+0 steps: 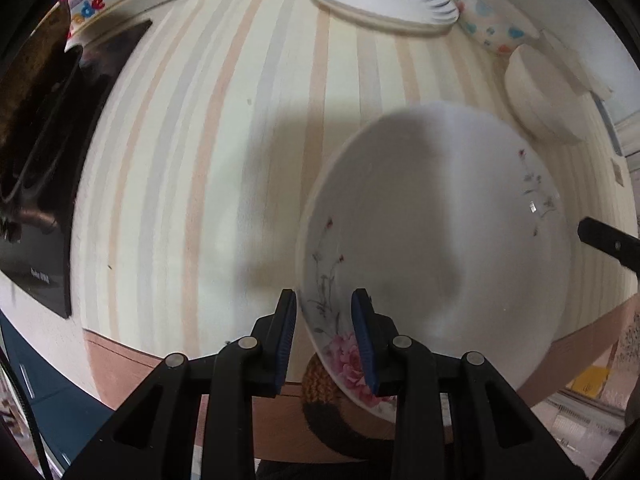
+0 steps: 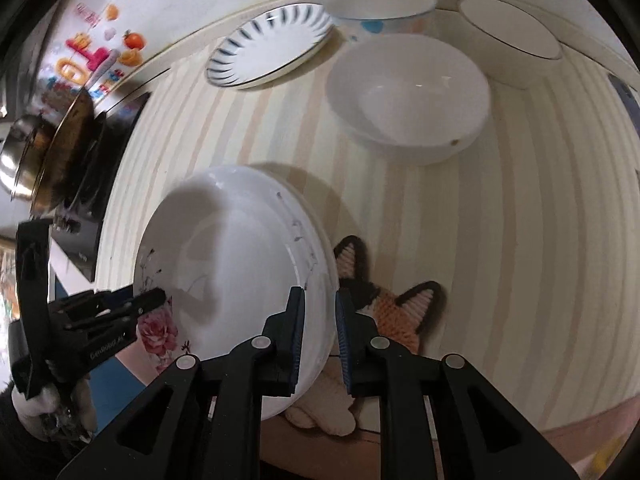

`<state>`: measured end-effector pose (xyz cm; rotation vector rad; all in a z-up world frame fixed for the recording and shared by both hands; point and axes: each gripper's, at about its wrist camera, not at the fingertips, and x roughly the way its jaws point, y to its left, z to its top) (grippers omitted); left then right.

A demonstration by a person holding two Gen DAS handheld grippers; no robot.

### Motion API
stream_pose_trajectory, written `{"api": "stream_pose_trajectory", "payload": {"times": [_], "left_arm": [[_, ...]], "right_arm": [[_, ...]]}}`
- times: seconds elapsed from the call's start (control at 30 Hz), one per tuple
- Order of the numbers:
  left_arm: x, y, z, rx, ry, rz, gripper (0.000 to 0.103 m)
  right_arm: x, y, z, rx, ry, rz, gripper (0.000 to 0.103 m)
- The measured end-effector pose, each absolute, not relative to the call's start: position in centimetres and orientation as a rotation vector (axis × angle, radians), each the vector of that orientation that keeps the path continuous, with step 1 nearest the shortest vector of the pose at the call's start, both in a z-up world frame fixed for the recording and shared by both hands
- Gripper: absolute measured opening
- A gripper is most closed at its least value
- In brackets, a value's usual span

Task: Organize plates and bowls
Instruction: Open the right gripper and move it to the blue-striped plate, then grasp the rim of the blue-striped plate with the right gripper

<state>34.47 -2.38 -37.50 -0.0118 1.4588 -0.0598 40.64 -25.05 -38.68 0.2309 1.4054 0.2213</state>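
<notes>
A large white plate with pink roses [image 1: 440, 240] is held between both grippers, tilted, over the striped table near its front edge. My left gripper [image 1: 324, 300] is shut on the plate's rim beside the rose print, and it also shows from the side [image 2: 154, 300]. My right gripper [image 2: 320, 296] is shut on the opposite rim of the rose plate [image 2: 240, 260]; only its black tip [image 1: 592, 232] shows in the left wrist view. A knitted cat-shaped mat [image 2: 396, 308] lies partly under the plate.
At the back of the table stand a blue-petal plate [image 2: 272, 44], a plain white bowl [image 2: 408, 96], a bowl with blue hearts [image 2: 384, 4] and a thin-rimmed white bowl [image 2: 512, 40]. A black stove with a pan [image 2: 52, 140] fills the left side.
</notes>
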Motion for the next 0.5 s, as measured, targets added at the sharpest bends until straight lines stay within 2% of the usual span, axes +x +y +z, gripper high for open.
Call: {"api": "stream_pose_trajectory", "payload": {"times": [0.17, 0.23, 0.27, 0.3, 0.5], "left_arm": [[37.5, -0.4, -32.5, -0.044, 1.347, -0.103, 0.027], [39.9, 0.5, -31.1, -0.061, 1.304, -0.110, 0.030], [41.8, 0.9, -30.6, -0.065, 1.287, -0.113, 0.030], [43.2, 1.3, -30.5, -0.063, 1.280, -0.108, 0.030], [53.9, 2.8, -32.7, -0.118, 1.271, -0.107, 0.030]], "right_arm": [[42.6, -26.1, -36.1, 0.365, 1.388, 0.187, 0.020], [44.3, -26.0, -34.9, 0.436, 1.359, 0.200, 0.031], [45.2, -25.8, -34.4, 0.466, 1.346, 0.206, 0.041], [46.8, -25.6, -33.9, 0.510, 1.326, 0.216, 0.043], [55.9, -24.0, -35.3, 0.567, 1.300, 0.150, 0.043]]}}
